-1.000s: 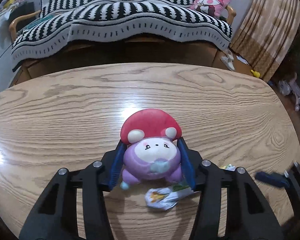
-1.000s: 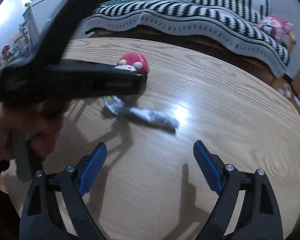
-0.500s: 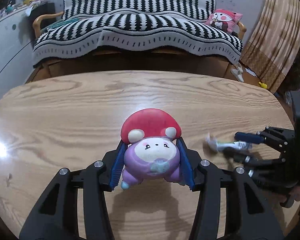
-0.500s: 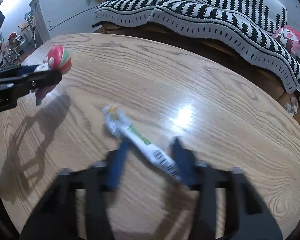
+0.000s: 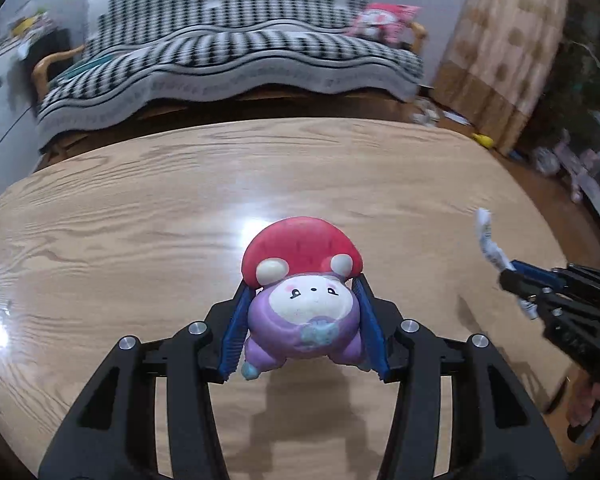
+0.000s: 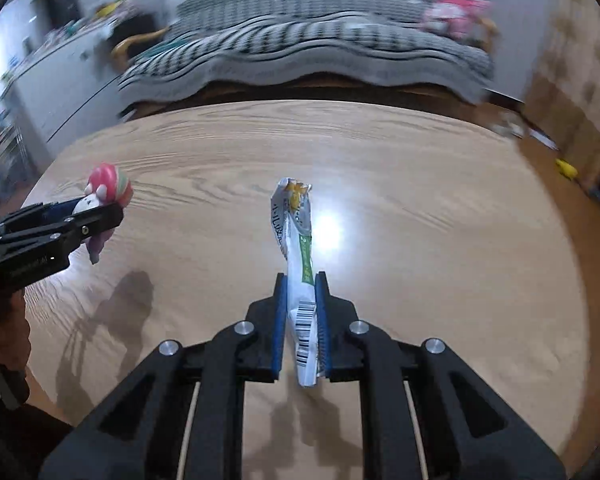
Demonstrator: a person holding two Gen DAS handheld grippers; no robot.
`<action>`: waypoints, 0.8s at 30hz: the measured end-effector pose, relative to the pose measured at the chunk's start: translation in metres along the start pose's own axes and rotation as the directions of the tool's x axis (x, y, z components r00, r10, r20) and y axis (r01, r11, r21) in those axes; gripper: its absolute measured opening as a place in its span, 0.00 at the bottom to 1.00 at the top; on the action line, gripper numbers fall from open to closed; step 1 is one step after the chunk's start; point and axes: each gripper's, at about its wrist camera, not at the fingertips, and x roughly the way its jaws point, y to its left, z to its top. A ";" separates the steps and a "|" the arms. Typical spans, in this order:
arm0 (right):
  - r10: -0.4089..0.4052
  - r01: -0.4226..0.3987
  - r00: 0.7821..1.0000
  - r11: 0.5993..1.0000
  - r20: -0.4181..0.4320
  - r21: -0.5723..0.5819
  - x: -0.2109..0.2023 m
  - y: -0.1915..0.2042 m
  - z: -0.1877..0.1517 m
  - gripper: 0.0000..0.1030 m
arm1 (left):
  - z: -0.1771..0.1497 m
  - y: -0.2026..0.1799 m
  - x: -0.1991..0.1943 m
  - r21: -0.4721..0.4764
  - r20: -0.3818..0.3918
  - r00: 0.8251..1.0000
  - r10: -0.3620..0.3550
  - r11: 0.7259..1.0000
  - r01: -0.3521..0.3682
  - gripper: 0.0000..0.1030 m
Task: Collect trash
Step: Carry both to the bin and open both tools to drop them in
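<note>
Red-capped purple toy (image 5: 304, 304); white-green wrapper (image 6: 300, 248)

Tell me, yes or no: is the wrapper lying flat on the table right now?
No; the right gripper is shut on the wrapper, which sticks up above the table.

The right gripper (image 6: 301, 320) clamps an upright white and green wrapper (image 6: 297, 248) above a wooden table (image 6: 440, 240). At nine o'clock, the left gripper (image 6: 72, 220) grips a red-capped mushroom toy (image 6: 108, 188). A striped blanket (image 6: 300, 44) lies at twelve o'clock.
</note>
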 end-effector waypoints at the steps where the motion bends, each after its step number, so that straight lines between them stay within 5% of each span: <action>1: -0.026 0.026 1.000 0.999 0.005 0.031 -0.015 -0.016 -0.013 0.14 | -0.004 -0.016 -0.003 0.020 -0.001 1.000 -0.020 1.000 0.020 0.47; 7: -0.201 0.191 0.980 0.943 0.008 0.273 -0.097 -0.135 -0.104 0.14 | -0.036 -0.139 -0.015 0.154 -0.015 0.985 -0.171 0.973 0.171 0.47; 13: -0.342 0.334 0.937 0.807 -0.075 0.487 -0.146 -0.249 -0.197 0.14 | -0.073 -0.276 -0.016 0.300 -0.061 0.940 -0.337 0.892 0.339 0.47; 18: -0.369 0.383 0.917 0.708 -0.152 0.594 -0.160 -0.307 -0.259 0.14 | -0.102 -0.361 -0.013 0.373 -0.116 0.891 -0.439 0.812 0.449 0.47; 24: -0.341 0.401 0.912 0.636 -0.227 0.660 -0.161 -0.353 -0.311 0.14 | -0.135 -0.416 -0.002 0.473 -0.165 0.871 -0.463 0.737 0.482 0.47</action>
